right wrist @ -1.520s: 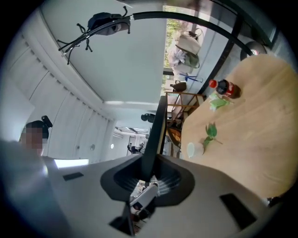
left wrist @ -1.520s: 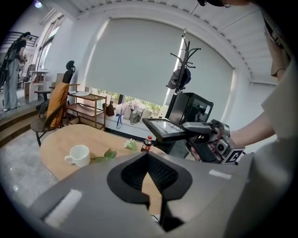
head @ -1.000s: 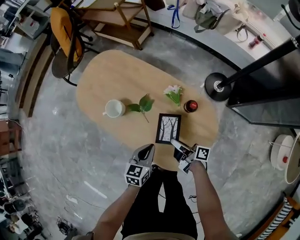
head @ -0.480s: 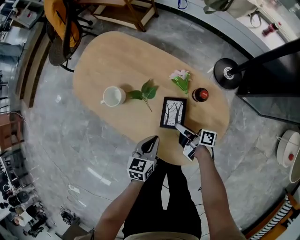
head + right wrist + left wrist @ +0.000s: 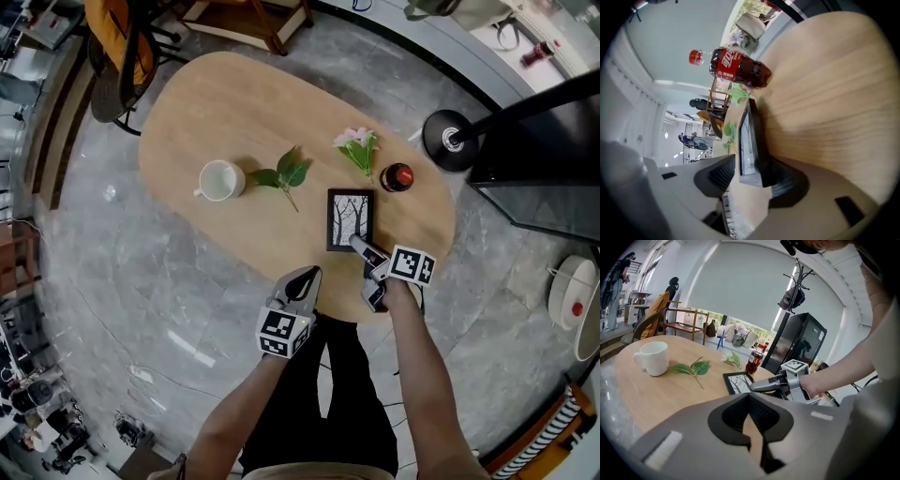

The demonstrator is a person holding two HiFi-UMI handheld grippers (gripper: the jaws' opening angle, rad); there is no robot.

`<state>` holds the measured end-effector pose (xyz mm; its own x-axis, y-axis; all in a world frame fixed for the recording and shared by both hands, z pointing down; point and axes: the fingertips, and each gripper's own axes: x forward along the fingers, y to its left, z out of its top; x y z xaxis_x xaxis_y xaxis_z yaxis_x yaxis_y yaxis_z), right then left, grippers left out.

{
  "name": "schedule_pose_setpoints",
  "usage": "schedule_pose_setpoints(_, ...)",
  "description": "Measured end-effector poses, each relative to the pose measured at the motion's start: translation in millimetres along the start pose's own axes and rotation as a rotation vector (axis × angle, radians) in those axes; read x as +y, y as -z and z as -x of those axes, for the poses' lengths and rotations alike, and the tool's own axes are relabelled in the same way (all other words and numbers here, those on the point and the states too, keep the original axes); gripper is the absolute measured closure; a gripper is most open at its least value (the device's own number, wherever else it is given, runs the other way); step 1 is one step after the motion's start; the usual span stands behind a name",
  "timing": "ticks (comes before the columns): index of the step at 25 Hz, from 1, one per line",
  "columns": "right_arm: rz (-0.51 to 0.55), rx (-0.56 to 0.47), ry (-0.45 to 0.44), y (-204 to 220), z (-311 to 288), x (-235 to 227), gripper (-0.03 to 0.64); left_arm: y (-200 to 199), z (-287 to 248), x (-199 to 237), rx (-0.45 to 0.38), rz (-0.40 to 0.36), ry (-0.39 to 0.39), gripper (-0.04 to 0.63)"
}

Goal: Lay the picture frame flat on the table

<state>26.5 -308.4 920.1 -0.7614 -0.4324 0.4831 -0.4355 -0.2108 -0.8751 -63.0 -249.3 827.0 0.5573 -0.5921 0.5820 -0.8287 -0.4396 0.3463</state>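
Note:
The black picture frame with a bare-tree print lies flat or nearly flat on the oval wooden table, near its front edge. My right gripper is at the frame's near end. Its jaws are opening, one above and one below that end. In the right gripper view the frame stands between the pads of the right gripper, with a gap on the glass side. My left gripper hovers shut and empty just off the table edge, left of the frame. The left gripper view shows the frame beyond the left gripper.
A white mug, a leafy sprig, a small bunch of flowers and a cola bottle stand beyond the frame. A round stand base and a black cabinet are right of the table. Chairs are at its far left.
The right gripper has stayed at the frame's near edge, and its jaws now sit looser around it. The left gripper has hardly moved. The head view has shifted slightly.

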Motion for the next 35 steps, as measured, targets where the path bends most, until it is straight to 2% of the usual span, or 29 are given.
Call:
schedule_pose_setpoints(4, 0.052, -0.030, 0.106, -10, 8, 0, 0.429, 3, 4, -5, 0.000, 0.003, 0.005, 0.589)
schedule_pose_setpoints(7, 0.113, 0.011, 0.145, -8, 5, 7, 0.420, 6, 7, -8, 0.001, -0.002, 0.012, 0.589)
schedule_pose_setpoints(15, 0.160, -0.022, 0.459, -13, 24, -17, 0.413, 7, 16, -7, -0.006, 0.003, 0.016, 0.589)
schedule_pose_setpoints(18, 0.169, -0.063, 0.514, -14, 30, -22, 0.411, 9, 19, -7, -0.010, 0.012, 0.019, 0.590)
schedule_pose_setpoints(23, 0.186, -0.097, 0.494, -13, 31, -16, 0.411, 11, 22, -2, -0.015, 0.014, 0.021, 0.589)
schedule_pose_setpoints(27, 0.197, -0.090, 0.424, -7, 27, -5, 0.411, 10, 25, 4, -0.020, 0.017, 0.019, 0.589)
schedule_pose_setpoints(35, 0.334, -0.117, 0.349, 0, 50, 46, 0.411, -10, 36, -3, -0.034, -0.025, 0.040, 0.589)
